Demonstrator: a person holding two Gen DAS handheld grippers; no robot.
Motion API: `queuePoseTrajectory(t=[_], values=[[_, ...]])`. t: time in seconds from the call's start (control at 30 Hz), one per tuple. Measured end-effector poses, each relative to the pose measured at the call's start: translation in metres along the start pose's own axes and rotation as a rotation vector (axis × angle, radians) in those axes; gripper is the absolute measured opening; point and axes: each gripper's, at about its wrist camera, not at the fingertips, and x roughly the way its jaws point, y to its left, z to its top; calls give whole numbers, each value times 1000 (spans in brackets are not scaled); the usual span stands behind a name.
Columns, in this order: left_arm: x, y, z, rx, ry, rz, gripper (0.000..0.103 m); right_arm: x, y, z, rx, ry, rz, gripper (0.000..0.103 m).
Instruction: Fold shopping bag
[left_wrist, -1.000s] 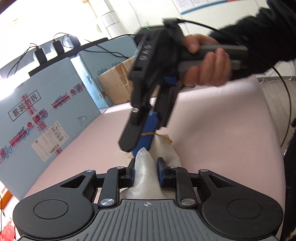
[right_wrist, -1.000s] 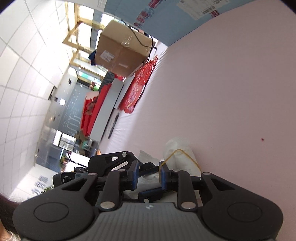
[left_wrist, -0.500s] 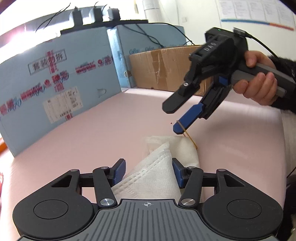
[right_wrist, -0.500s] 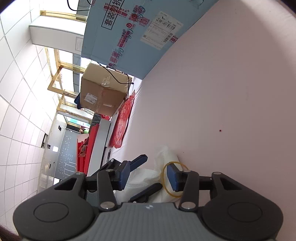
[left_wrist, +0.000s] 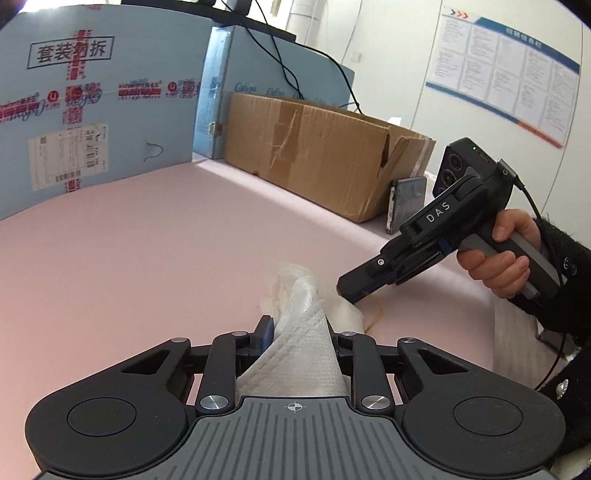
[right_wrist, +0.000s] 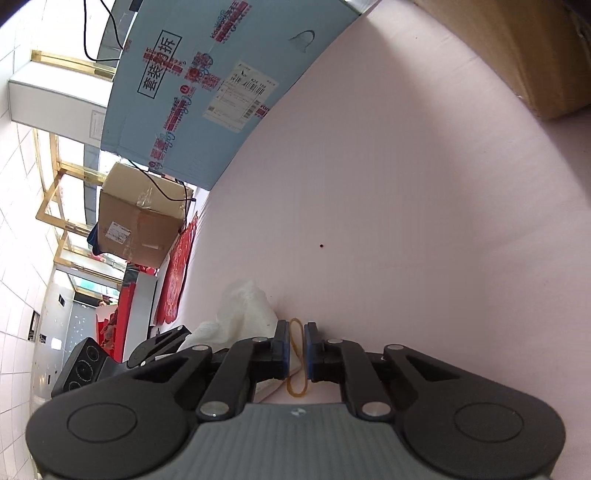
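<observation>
- The left gripper (left_wrist: 299, 328) is closing its jaws on the white shopping bag (left_wrist: 303, 347), a bunched, textured wad pinched between the blue pads and running back toward the gripper's body.
- Ahead of those jaws the rest of the bag spills forward in a crumpled heap onto the pink table (left_wrist: 147, 251).
- The right gripper (right_wrist: 295, 347) has its jaws narrow and closing, with a tan rubber band (right_wrist: 296, 365) standing as a thin loop between the pads; whether the pads already press on it is hard to judge from this angle.
- Just to the left of the right jaws lies the bag's crumpled end (right_wrist: 243, 310).
- In the left wrist view the right gripper's tip (left_wrist: 351, 291) touches the bag's far right side, held by a hand (left_wrist: 498, 258) in a dark sleeve.
- Well beyond both jaws stand a brown cardboard box (left_wrist: 317, 155) and a blue box (left_wrist: 92, 110).
</observation>
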Motion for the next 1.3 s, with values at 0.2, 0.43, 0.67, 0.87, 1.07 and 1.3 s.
queuePoseTrajectory(t=[0.2,0.43,0.67,0.87,1.07,1.3], values=[[5,-29,8,207,-3,72,23,-8,1,-3,-25,-9,-38,14],[10,-54,3,365,-22,193,23,-16,14,-8,-78,13,-76,29],[5,-51,4,342,-45,124,23,-21,19,-13,-125,-18,-152,9],[20,-47,-2,284,-8,135,27,-22,20,-13,-142,-41,-175,11],[20,-16,10,97,51,166,80,-14,33,-15,-214,-38,-200,23],[21,-1,14,-35,86,-13,24,-19,33,-26,-264,-63,-201,13]])
